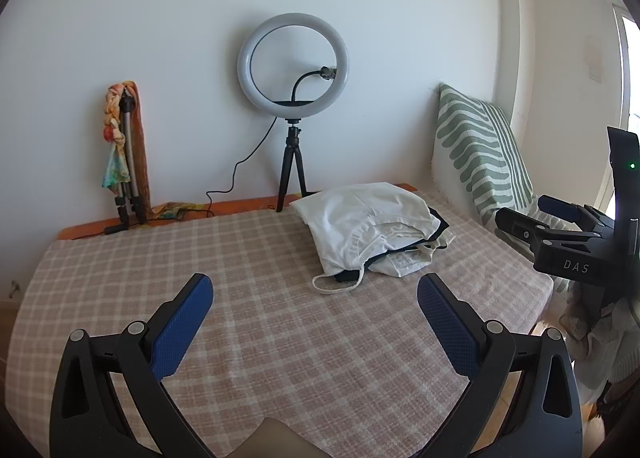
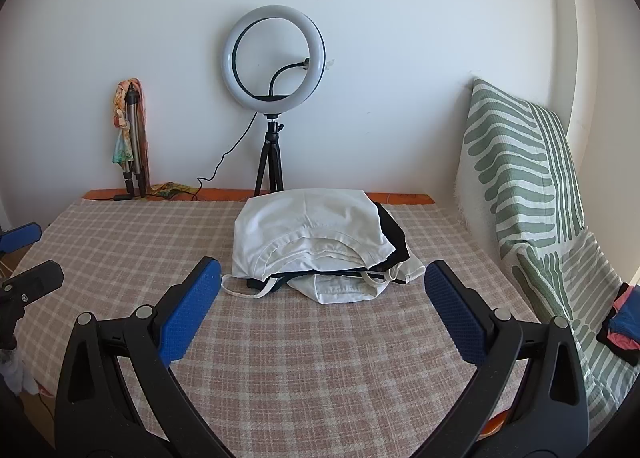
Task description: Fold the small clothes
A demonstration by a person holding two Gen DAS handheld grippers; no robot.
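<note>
right wrist view showed the clothes pile point(image 2: 316, 242) on the checked tabletop point(image 2: 120, 242), toward its far edge, in front of the ring light point(image 2: 274, 58). bare cloth lay nearer. left claw point(image 1: 316, 310) and right claw point(image 2: 322, 298) both stood spread, empty.

Small stack of folded clothes point(image 2: 316, 242) lies on the far half of the pink-and-white checked cloth point(image 2: 312, 370): white cotton garment point(image 1: 360, 218) on top, thin black garment point(image 2: 394, 238) edging out beneath at right, white drawstring loop point(image 1: 336, 285) trailing toward the near side.
</note>
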